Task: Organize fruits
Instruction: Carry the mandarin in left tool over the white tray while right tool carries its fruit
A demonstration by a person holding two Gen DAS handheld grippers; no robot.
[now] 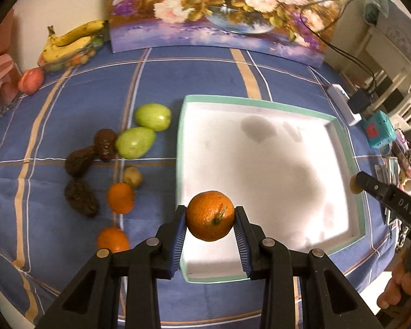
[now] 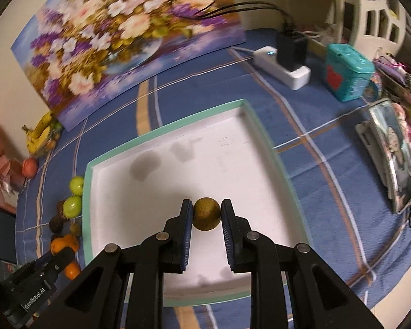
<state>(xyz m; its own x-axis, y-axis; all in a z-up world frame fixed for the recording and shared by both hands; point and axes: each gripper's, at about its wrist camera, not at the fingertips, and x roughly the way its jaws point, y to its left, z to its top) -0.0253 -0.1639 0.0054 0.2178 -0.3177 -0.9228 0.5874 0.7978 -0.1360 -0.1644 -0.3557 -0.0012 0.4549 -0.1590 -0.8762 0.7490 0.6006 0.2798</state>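
Left wrist view: left gripper (image 1: pixel 210 216) pinches an orange tangerine (image 1: pixel 210 215) between its blue pads, held above the near-left corner of the white tray (image 1: pixel 263 164) with the teal rim. Left of the tray on the blue plaid cloth (image 1: pixel 76 96): two green fruits (image 1: pixel 143 133), three dark brown fruits (image 1: pixel 87 167), a small tan fruit (image 1: pixel 132 177), two more tangerines (image 1: pixel 117 216). Bananas (image 1: pixel 71 41) far back left. Right gripper's tip shows at the tray's right rim.

Right wrist view: right gripper (image 2: pixel 207 213) clamped on a small brown round fruit (image 2: pixel 207 213), over the tray's near middle. Loose fruit lies left of the tray, well apart.
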